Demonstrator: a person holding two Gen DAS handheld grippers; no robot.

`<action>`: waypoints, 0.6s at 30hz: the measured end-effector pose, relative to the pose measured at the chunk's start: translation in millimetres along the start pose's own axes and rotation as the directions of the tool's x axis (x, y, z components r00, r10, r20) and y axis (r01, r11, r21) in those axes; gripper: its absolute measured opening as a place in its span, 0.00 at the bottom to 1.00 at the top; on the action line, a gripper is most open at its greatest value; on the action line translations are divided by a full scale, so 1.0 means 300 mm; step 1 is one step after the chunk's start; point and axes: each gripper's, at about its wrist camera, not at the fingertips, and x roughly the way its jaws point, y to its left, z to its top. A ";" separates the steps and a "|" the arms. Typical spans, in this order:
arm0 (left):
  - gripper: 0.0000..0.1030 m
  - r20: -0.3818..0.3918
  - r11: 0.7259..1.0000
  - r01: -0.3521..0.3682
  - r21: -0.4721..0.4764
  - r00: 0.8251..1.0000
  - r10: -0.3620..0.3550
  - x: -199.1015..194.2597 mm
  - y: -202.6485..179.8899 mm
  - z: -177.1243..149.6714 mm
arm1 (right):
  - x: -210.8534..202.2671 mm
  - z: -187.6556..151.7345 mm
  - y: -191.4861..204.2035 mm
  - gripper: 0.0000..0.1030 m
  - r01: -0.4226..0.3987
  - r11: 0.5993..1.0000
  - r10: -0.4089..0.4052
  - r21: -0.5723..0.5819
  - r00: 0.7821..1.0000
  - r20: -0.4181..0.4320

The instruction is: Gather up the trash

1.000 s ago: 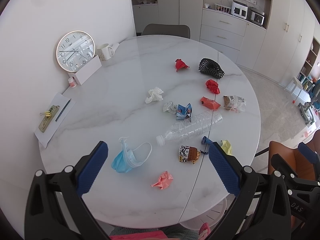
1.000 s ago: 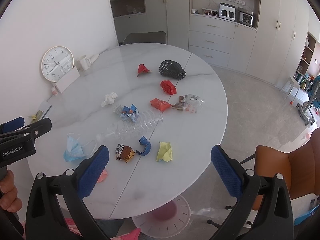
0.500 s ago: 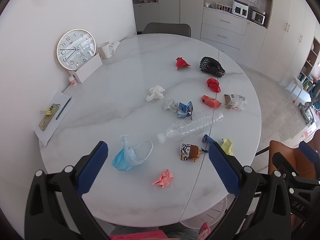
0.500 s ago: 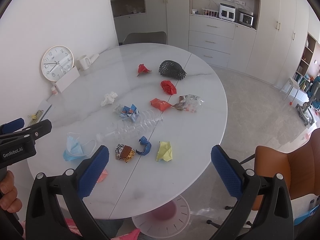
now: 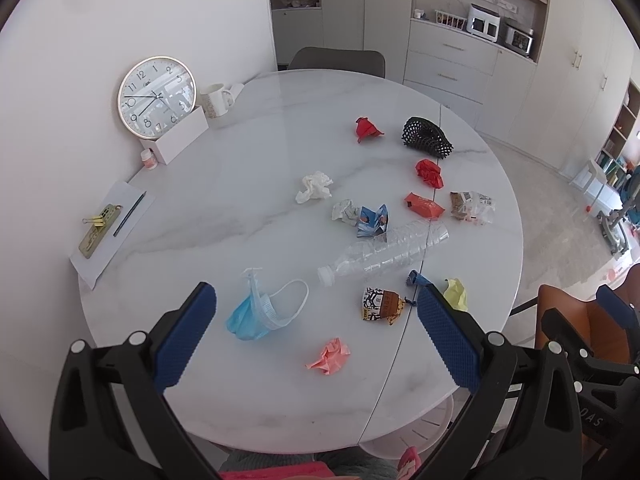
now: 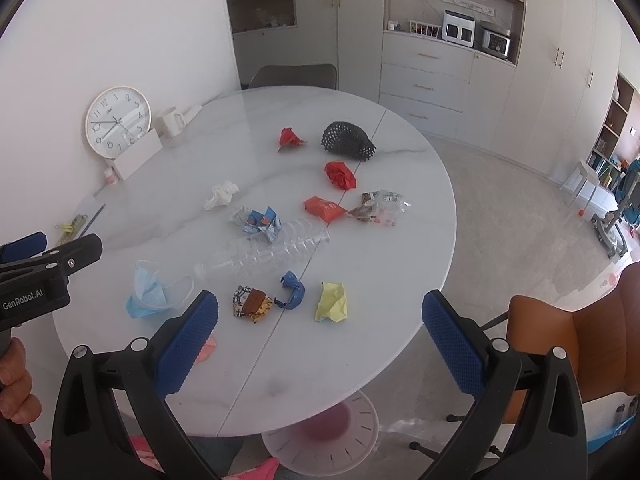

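Trash lies scattered over the round white marble table (image 5: pixel 248 184): a blue face mask (image 5: pixel 256 312), a clear plastic bottle (image 5: pixel 384 252) on its side, a pink paper wad (image 5: pixel 330 356), a brown patterned wrapper (image 5: pixel 380 304), a yellow paper (image 6: pixel 332 302), a blue scrap (image 6: pixel 292 290), red wads (image 5: pixel 430 172), and a black mesh net (image 5: pixel 426 138). My left gripper (image 5: pixel 316 338) hovers open above the near table edge, over the pink wad. My right gripper (image 6: pixel 318 340) is open and empty over the table's right front edge.
A wall clock (image 5: pixel 156 96), a white box (image 5: pixel 176 140), a mug (image 5: pixel 214 100) and a paper with a pen (image 5: pixel 114 228) sit at the table's left. An orange chair (image 6: pixel 568 340) stands at the right, a grey chair (image 5: pixel 336 60) behind. A hand (image 6: pixel 16 384) holds the left gripper.
Both grippers have stayed open and almost still; the left view has shifted very slightly. Nothing on the table has moved.
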 end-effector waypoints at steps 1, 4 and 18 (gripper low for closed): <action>0.94 0.005 1.000 0.015 0.004 1.000 -0.015 -0.001 0.005 -0.001 | -0.004 -0.001 -0.001 0.98 -0.008 1.000 0.007 0.012 1.000 0.013; 0.94 0.009 0.996 0.089 0.025 0.996 -0.089 0.011 0.031 -0.001 | -0.012 -0.004 -0.011 0.98 -0.037 0.997 0.034 0.062 0.998 0.052; 0.94 0.003 0.982 0.026 0.187 1.000 -0.027 0.238 0.303 -0.100 | 0.101 -0.074 0.140 0.98 -0.080 0.997 0.079 -0.013 0.996 -0.041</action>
